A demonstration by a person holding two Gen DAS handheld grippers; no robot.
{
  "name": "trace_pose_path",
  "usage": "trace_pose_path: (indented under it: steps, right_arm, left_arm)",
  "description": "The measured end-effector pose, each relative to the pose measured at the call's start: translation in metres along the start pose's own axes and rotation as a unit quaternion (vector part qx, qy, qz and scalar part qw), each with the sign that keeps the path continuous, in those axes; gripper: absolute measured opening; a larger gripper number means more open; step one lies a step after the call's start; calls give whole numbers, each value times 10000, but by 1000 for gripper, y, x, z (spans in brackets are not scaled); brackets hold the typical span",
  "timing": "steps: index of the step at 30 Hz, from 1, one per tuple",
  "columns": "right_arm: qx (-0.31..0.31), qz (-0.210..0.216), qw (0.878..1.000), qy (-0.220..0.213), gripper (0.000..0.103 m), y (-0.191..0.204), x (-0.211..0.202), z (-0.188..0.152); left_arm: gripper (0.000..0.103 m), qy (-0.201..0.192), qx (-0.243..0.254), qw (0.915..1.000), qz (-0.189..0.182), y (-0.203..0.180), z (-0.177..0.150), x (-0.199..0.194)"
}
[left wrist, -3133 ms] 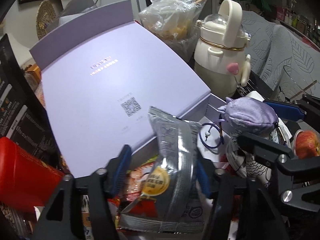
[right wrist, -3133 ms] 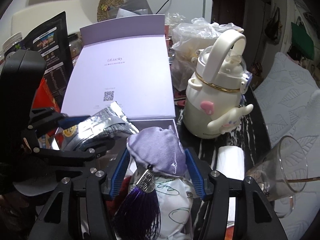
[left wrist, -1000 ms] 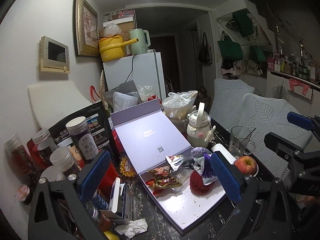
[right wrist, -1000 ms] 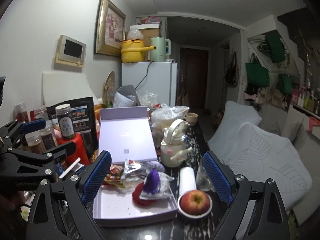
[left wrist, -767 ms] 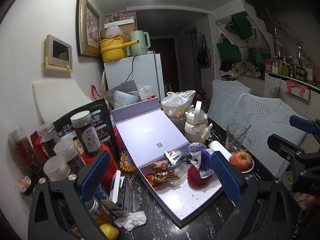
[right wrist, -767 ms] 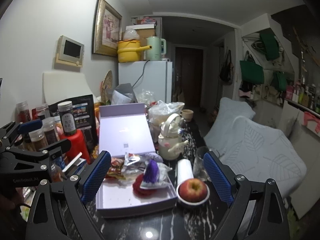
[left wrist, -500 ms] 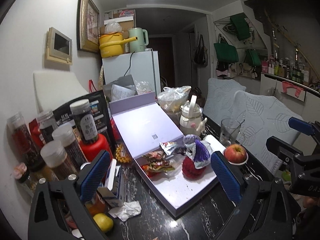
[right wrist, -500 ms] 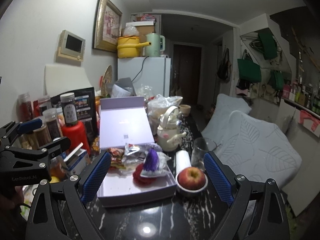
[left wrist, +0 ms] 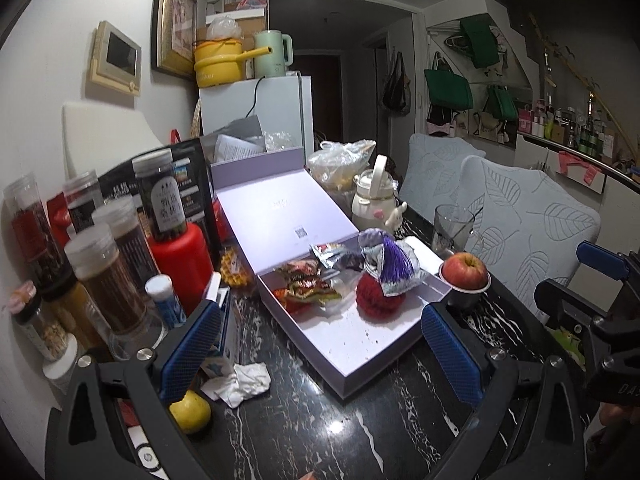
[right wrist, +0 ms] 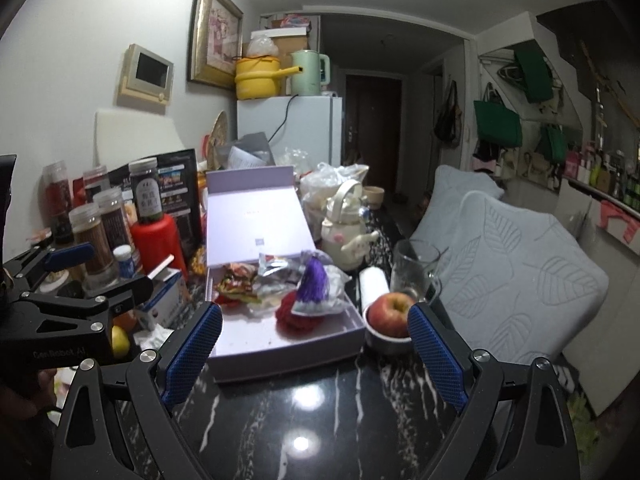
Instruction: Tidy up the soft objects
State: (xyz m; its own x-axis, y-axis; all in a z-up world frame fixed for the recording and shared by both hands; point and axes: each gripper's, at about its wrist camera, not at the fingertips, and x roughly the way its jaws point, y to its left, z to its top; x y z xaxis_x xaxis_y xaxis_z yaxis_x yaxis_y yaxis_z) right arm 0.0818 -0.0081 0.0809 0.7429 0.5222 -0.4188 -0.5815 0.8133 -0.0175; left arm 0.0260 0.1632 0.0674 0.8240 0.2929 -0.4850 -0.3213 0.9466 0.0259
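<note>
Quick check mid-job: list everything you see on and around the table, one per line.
box: 1, lilac, open, table centre
snack packets: several, in box, far end
tassel pouch: 1, purple, in box, on red knit piece
red knit piece: 1, in box
apple: 1, red, in bowl right of box
glass: 1, clear, behind apple
white roll: 1, beside box
kettle jug: 1, cream, behind box
jars: several, left
lemon: 1, yellow, left front
left gripper: open, empty
right gripper: open, empty

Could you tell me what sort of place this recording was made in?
Most likely a small home kitchen-dining room: a fridge topped with a pot and kettle, spice jars crowding a dark table.
</note>
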Motion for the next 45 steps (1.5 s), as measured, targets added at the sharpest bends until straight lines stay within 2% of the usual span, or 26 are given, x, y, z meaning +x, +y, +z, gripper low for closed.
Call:
trace_pose_path:
  steps: [18, 45]
  right_arm:
    - [30, 3, 9998, 210, 95, 3, 5, -13]
    - [-18, -43, 9996, 294, 95, 3, 10, -17]
  left_arm:
    - [102, 236, -11, 9996, -154, -3, -15, 8]
    - [102, 313, 33, 9995, -77, -5, -17, 12]
